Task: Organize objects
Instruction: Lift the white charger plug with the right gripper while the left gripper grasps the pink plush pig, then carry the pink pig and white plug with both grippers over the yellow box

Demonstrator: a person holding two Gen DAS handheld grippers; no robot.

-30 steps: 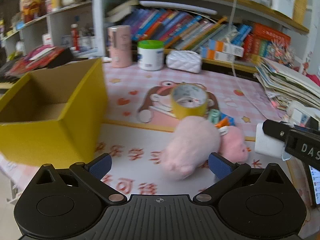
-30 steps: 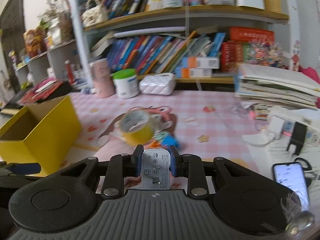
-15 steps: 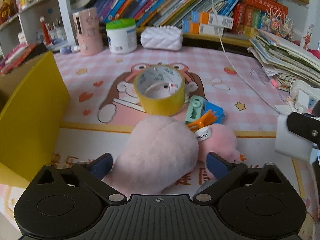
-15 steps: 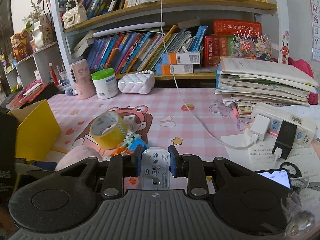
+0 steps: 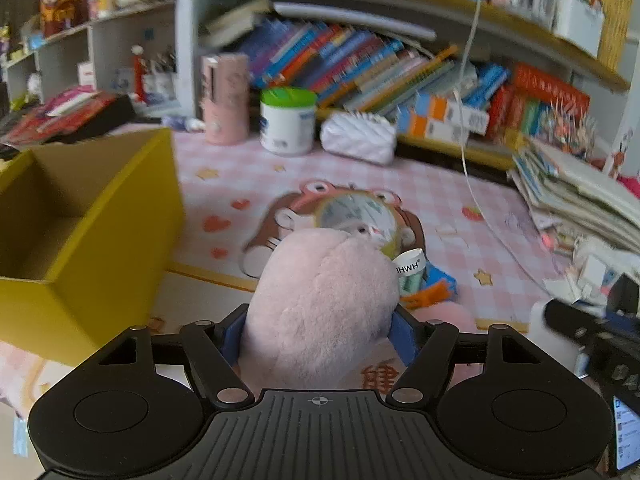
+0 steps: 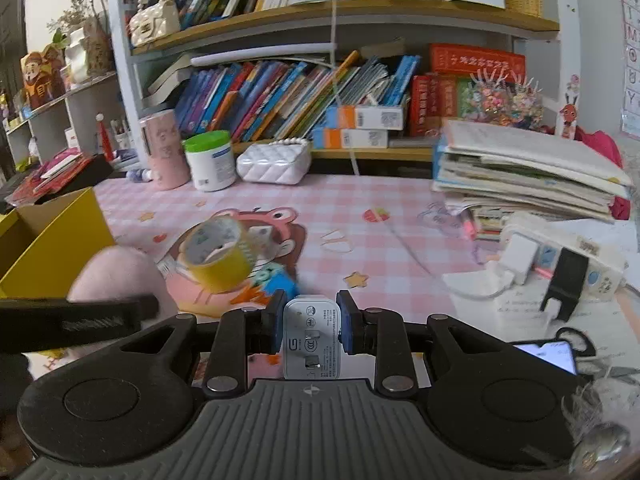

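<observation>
My left gripper [image 5: 318, 338] is shut on a pink plush toy [image 5: 320, 304] and holds it above the mat; the toy also shows in the right wrist view [image 6: 116, 276]. An open yellow box [image 5: 80, 236] stands to its left. My right gripper [image 6: 311, 328] is shut on a white charger plug [image 6: 311, 340]. A roll of yellow tape [image 6: 218, 254] lies on the mat ahead, partly hidden behind the plush in the left wrist view [image 5: 360, 216]. Small blue and orange items [image 5: 432, 288] lie beside the tape.
A green-lidded white jar [image 6: 210, 160], a pink cylinder [image 6: 164, 152] and a white quilted pouch [image 6: 276, 162] stand at the back under bookshelves. A stack of books [image 6: 528, 176], a power strip [image 6: 560, 256] and a phone [image 6: 548, 356] are at the right.
My left gripper has closed on the pink plush toy and lifted it. The right gripper still holds the charger plug and has barely shifted.
</observation>
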